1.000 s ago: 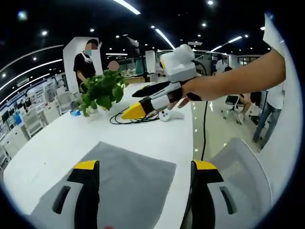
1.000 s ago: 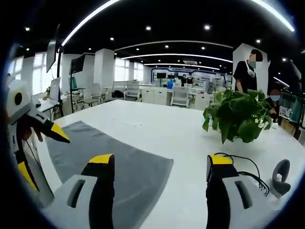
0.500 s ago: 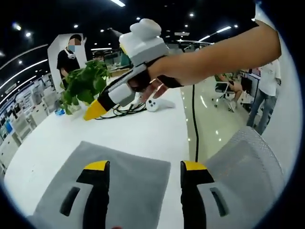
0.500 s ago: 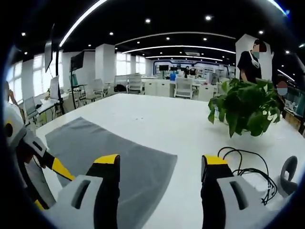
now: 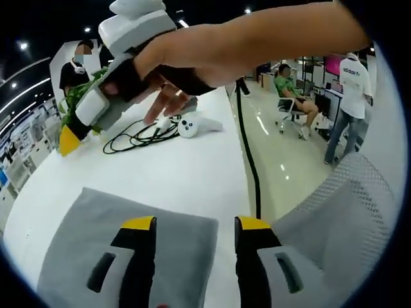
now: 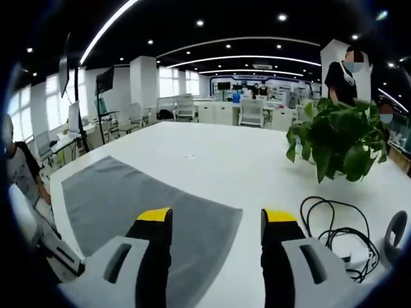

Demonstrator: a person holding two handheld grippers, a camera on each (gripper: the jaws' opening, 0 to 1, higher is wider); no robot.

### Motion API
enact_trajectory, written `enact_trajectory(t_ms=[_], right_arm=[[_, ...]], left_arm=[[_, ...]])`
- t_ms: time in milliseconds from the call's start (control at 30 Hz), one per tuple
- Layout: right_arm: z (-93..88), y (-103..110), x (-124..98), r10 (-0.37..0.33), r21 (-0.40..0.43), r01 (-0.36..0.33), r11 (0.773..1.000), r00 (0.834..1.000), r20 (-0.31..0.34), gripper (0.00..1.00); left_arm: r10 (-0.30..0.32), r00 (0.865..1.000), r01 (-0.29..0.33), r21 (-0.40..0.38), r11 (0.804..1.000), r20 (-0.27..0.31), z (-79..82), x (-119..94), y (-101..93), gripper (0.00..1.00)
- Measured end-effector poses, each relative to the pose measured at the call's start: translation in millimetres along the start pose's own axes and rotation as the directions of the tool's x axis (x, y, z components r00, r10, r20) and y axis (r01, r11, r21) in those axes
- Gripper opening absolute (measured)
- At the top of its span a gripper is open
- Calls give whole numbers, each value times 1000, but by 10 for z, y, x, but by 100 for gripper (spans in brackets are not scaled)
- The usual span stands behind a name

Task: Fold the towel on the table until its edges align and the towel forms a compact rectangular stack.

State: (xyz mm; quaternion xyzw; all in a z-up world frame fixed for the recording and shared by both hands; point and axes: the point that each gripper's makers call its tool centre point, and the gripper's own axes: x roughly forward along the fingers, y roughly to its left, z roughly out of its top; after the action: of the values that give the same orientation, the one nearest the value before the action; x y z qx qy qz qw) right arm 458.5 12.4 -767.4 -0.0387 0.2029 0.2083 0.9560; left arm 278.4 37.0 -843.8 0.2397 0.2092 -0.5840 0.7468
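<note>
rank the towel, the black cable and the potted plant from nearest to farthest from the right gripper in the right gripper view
From the right gripper:
1. Grey towel: flat on the table, its corner just ahead of the jaw tips, spreading left.
2. Black cable: coiled on the table to the right.
3. Potted plant: farther back, right.

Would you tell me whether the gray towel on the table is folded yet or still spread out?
Spread out. The towel lies flat in one layer on the white table, with no fold line or doubled edge showing.

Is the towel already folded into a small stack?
No, the towel lies spread flat as one sheet on the table.
</note>
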Motion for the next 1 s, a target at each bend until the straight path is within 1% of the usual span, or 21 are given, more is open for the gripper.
enact_trajectory(t_ms=[133, 333, 467, 567, 633, 700, 833, 900, 967, 1000], right_arm=[[-38, -10, 90, 11, -2, -11, 1000, 1000, -15, 54], [-122, -38, 231, 25, 5, -25, 1000, 999, -40, 52], [-163, -86, 308, 23, 7, -22, 1000, 998, -51, 48], [-208, -118, 368, 16, 6, -16, 1000, 998, -62, 47], [-246, -138, 404, 12, 8, -12, 1000, 997, -72, 44], [-282, -162, 449, 8, 10, -7, 1000, 997, -77, 41], [-364, -186, 546, 11, 21, -9, 1000, 995, -97, 40], [-395, -193, 590, 13, 30, -10, 1000, 995, -101, 39], [-405, -214, 644, 15, 50, -10, 999, 996, -87, 40], [-426, -224, 670, 14, 49, -9, 999, 995, -95, 40]], left_arm=[[-9, 1000, 9, -1, 1000, -11, -28, 73, -11, 49], [-20, 999, 20, -4, 1000, -38, -117, 167, -3, 46], [-27, 998, 28, 6, 1000, -51, -160, 229, -25, 44], [-38, 998, 38, -6, 999, -51, -175, 290, -38, 41], [-43, 998, 42, -16, 999, -50, -187, 332, -45, 38], [-46, 997, 45, -27, 999, -57, -211, 372, -50, 37], [-57, 996, 55, -32, 998, -69, -260, 441, -66, 36], [-57, 996, 55, -35, 998, -71, -269, 449, -62, 35], [-59, 995, 56, -44, 997, -74, -284, 462, -62, 35], [-57, 995, 53, -48, 997, -79, -297, 472, -58, 35]])
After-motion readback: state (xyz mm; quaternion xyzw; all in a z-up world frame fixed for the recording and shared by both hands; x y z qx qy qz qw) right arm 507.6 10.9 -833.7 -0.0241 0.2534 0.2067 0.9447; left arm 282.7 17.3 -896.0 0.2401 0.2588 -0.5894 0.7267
